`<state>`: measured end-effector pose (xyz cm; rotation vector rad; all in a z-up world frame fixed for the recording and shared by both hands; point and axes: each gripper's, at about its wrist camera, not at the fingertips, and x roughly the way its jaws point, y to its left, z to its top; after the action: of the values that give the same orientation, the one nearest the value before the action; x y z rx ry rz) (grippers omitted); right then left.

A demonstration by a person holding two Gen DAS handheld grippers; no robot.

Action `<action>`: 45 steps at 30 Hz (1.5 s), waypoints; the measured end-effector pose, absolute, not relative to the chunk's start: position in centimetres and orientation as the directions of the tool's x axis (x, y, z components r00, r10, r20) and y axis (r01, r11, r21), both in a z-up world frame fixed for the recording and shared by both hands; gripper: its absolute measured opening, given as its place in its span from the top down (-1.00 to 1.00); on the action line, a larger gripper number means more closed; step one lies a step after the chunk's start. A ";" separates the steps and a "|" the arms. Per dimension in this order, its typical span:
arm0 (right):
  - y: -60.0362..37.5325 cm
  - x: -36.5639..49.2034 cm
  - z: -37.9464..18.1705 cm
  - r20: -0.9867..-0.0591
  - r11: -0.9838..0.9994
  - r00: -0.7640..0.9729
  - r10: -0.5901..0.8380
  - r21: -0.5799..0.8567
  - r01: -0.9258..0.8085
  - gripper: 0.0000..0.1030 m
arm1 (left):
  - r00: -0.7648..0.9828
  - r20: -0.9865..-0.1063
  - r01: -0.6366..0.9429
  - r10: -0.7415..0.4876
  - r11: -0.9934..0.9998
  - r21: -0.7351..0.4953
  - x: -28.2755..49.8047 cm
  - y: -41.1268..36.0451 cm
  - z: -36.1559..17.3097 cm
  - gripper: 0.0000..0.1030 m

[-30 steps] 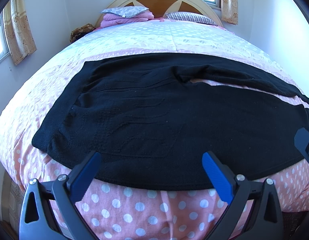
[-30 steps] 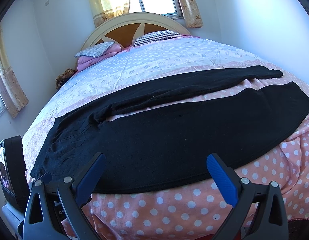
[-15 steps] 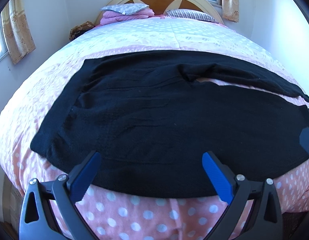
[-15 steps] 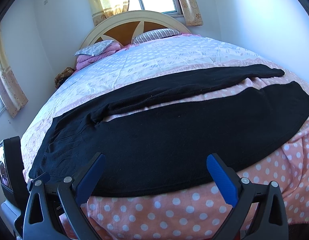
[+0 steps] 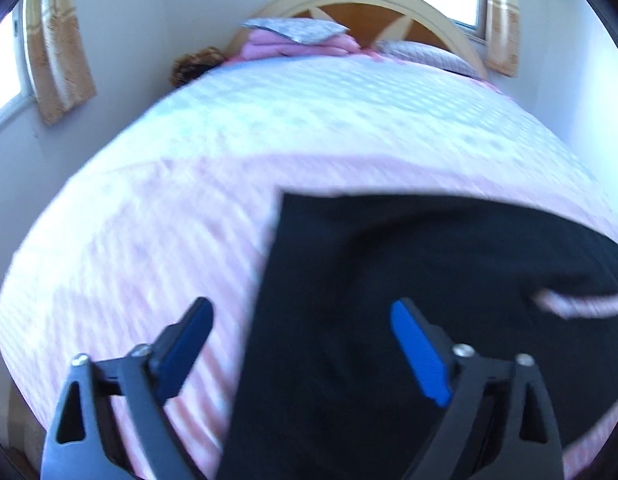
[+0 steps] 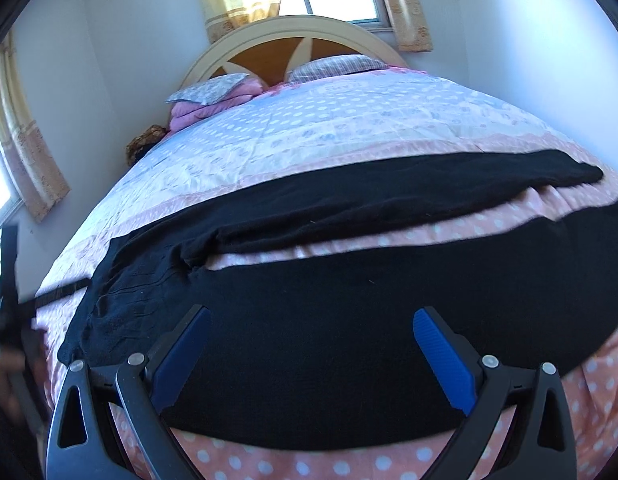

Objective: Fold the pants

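Black pants lie spread flat across the near part of the bed, waist at the left, two legs running right with a strip of pink bedspread between them. My right gripper is open and empty over the near leg. My left gripper is open and empty above the waist end of the pants; its left finger is over bare bedspread, its right finger over black cloth. The left wrist view is blurred.
The bed has a pink and white dotted bedspread and a rounded headboard. Pillows and folded pink blankets lie at the head. Walls stand close on the left and right, with curtained windows.
My left gripper has swung left and forward to the waist end of the pants. My right gripper has moved forward over the near leg. Both stay open.
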<state>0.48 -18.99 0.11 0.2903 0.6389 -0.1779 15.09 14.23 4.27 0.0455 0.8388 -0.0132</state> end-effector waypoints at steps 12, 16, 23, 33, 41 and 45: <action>-18.4 6.2 1.3 -0.653 0.979 0.757 0.023 0.169 0.116 -0.94 | 0.523 -0.827 0.102 -0.204 0.979 -0.177 27.6 16.3 -1.0 0.12; -19.3 10.6 2.3 -0.685 0.989 0.723 0.096 0.147 0.009 -0.94 | 0.496 -0.832 0.122 -0.250 0.968 -0.217 28.6 15.7 -1.0 0.04; -19.8 21.8 0.8 -0.758 0.976 0.649 0.068 -0.084 -0.200 -0.94 | 0.479 -0.826 0.141 -0.296 0.955 -0.261 29.8 15.4 -1.3 -0.02; -21.9 30.1 -2.5 -0.849 0.958 0.502 0.162 0.014 -0.287 -0.35 | 0.501 -0.823 0.186 -0.268 0.962 -0.200 29.9 15.0 -1.4 0.16; -21.1 28.8 -1.6 -0.856 0.935 0.468 0.221 0.050 -0.351 0.86 | 0.510 -0.814 0.196 -0.278 0.959 -0.205 29.5 14.1 -0.9 0.71; -20.8 26.0 1.4 -0.812 0.946 0.542 0.216 0.036 -0.323 0.87 | 0.582 -0.768 0.202 -0.267 0.962 -0.182 27.7 14.0 1.7 0.71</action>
<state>26.00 -20.82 1.43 -0.1236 0.9457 0.3211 27.74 14.03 1.67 -0.0773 0.9089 -0.2741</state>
